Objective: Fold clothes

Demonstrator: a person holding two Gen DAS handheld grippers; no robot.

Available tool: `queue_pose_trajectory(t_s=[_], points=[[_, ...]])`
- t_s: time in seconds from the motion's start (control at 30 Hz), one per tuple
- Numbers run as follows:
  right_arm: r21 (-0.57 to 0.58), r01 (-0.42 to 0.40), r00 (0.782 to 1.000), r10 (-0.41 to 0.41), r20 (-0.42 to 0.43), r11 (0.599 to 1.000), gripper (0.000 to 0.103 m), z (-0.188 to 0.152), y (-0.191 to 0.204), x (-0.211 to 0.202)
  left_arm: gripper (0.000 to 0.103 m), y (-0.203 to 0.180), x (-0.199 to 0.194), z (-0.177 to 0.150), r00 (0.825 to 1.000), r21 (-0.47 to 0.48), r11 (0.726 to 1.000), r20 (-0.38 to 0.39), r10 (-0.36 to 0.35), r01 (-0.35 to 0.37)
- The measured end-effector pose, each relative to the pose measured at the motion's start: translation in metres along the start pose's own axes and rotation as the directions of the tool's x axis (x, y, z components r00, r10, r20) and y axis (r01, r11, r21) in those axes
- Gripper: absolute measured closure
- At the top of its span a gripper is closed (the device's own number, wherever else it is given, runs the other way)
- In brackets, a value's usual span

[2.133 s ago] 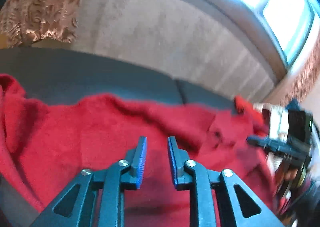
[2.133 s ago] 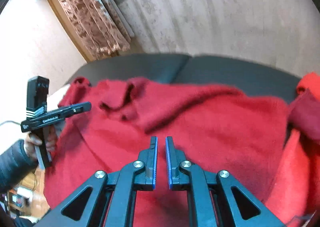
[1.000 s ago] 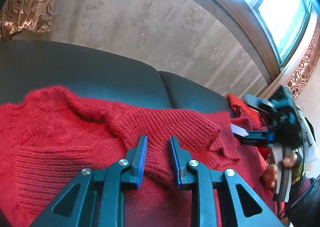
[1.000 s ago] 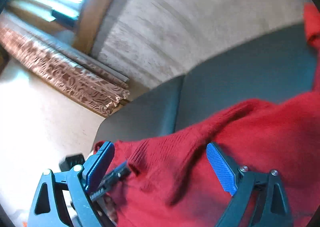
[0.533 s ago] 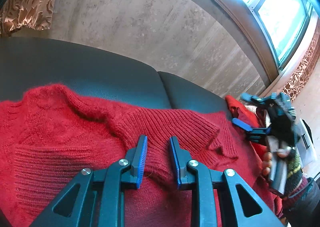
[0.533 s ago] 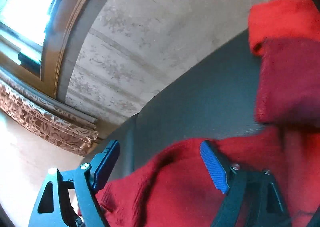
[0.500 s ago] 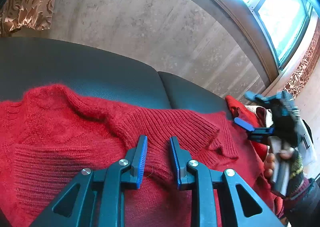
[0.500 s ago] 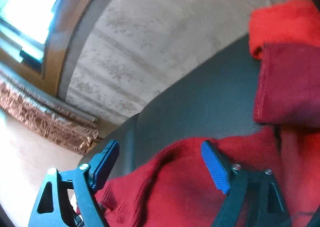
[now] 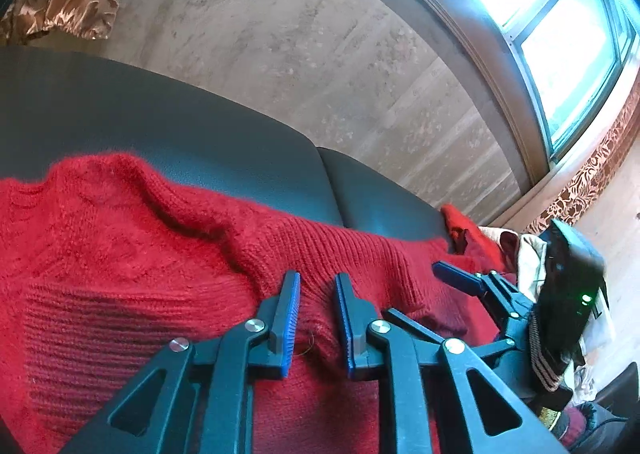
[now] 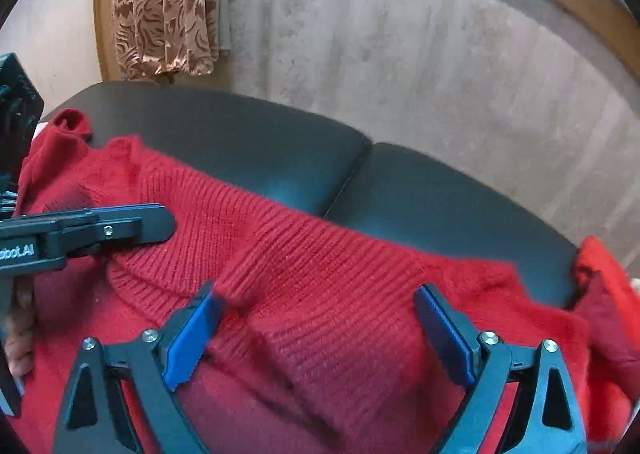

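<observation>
**Right fingers swing back over the ribbed hem**

Since half a second ago our right gripper (image 10: 316, 330) has turned from the far end of the sofa back onto the red sweater (image 10: 320, 278), while our left gripper (image 9: 316, 318) has not budged. The sweater lies spread on the dark sofa seat (image 10: 256, 142), its ribbed band running right between and under both sets of fingers. Our left fingers (image 9: 289, 314) are pinched on a bunched ridge of that ribbing, a narrow gap between the pads filled with knit. Our right fingers (image 10: 192, 338) stand wide apart, straddling a raised fold of the band without gripping it.

We judge the main risk is a shallow or uneven catch: if we close on the crest alone, the loose fuzzy knit could slip out on lifting, or only the top layer could come up and leave the fold crooked. Pulling before both holds are firm could stretch the hem. A second red garment (image 10: 604, 274) lies just beyond our right fingers and could get snagged.
</observation>
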State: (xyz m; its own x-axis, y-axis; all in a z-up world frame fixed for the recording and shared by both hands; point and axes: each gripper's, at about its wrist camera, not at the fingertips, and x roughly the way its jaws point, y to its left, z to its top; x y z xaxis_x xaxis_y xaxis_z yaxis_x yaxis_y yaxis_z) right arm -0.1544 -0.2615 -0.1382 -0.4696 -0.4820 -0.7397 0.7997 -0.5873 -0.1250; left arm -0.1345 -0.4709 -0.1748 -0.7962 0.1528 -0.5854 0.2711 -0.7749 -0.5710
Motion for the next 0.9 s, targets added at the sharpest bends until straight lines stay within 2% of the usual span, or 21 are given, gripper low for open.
queue_pose_trajectory(t_s=[0.13,0.23,0.3,0.37,0.43,0.5,0.57,0.73,0.9], points=[[0.039,-0.016,1.0,0.017,-0.013,0.999,0.0,-0.001,-0.01,0.004,0.085,0.003,-0.002,0.0,1.0,-0.023,1.0,0.006,-0.017,0.017],[0.034,-0.008,1.0,0.008,-0.009,0.999,0.0,-0.002,-0.01,0.002,0.084,0.001,-0.013,-0.001,1.0,-0.036,0.999,0.017,0.016,-0.016],[0.037,-0.008,1.0,0.008,-0.007,0.999,0.0,-0.003,-0.011,0.0,0.074,0.004,-0.04,-0.004,0.993,-0.029,0.994,0.052,0.103,-0.102],[0.04,-0.009,1.0,0.009,-0.005,0.999,0.0,-0.004,-0.012,0.0,0.074,0.006,-0.067,-0.008,0.978,-0.025,0.982,0.088,0.189,-0.188],[0.041,-0.011,1.0,0.011,-0.004,0.999,0.0,-0.002,-0.01,0.001,0.074,0.021,-0.097,-0.009,0.951,-0.061,0.958,0.118,0.286,-0.281],[0.041,-0.011,1.0,0.012,-0.001,0.999,0.0,0.0,-0.009,0.002,0.074,0.046,-0.132,-0.007,0.907,-0.128,0.916,0.141,0.396,-0.38],[0.042,-0.012,1.0,0.012,0.0,0.999,0.0,0.0,-0.009,0.002,0.074,0.071,-0.168,-0.003,0.849,-0.189,0.86,0.16,0.503,-0.474],[0.043,-0.013,1.0,0.013,0.003,0.999,0.0,0.0,-0.01,0.002,0.073,0.102,-0.179,0.007,0.842,-0.176,0.838,0.07,0.535,-0.517],[0.044,-0.011,1.0,0.011,0.005,0.999,0.0,0.0,-0.01,0.001,0.073,0.132,-0.189,0.018,0.827,-0.158,0.815,-0.021,0.562,-0.558]])
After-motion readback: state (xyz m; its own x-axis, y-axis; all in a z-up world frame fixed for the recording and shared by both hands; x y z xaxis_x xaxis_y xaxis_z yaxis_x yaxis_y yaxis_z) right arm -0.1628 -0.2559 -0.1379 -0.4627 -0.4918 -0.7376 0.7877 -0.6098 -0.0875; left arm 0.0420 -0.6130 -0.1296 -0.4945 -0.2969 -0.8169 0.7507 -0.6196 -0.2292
